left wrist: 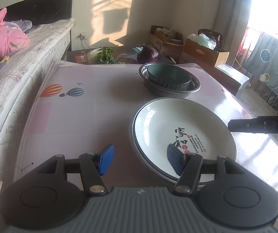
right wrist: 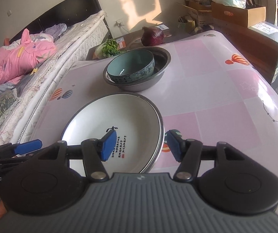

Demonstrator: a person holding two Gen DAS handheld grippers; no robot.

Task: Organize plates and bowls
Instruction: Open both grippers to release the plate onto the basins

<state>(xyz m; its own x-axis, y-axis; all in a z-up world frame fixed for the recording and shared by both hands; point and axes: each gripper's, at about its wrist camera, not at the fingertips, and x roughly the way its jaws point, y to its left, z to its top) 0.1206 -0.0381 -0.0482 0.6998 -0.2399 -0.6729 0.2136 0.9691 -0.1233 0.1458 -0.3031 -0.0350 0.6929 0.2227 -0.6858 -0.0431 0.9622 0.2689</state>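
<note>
The white ceramic plate with black calligraphy is seen nested on a grey metal plate at the near side of the pink-checked table; the teal bowl sits inside the steel basin beyond. Stacking is judged approx. done, w/ release in hand. The right gripper is angled down, fingers spread astride the plates' right rim, nothing pinched; a clear withdrawal is called for next. The left gripper hovers spread, empty, over the left rim.

Table left of white plate lies bare

The white plate hides the one beneath (only rims show).
</note>
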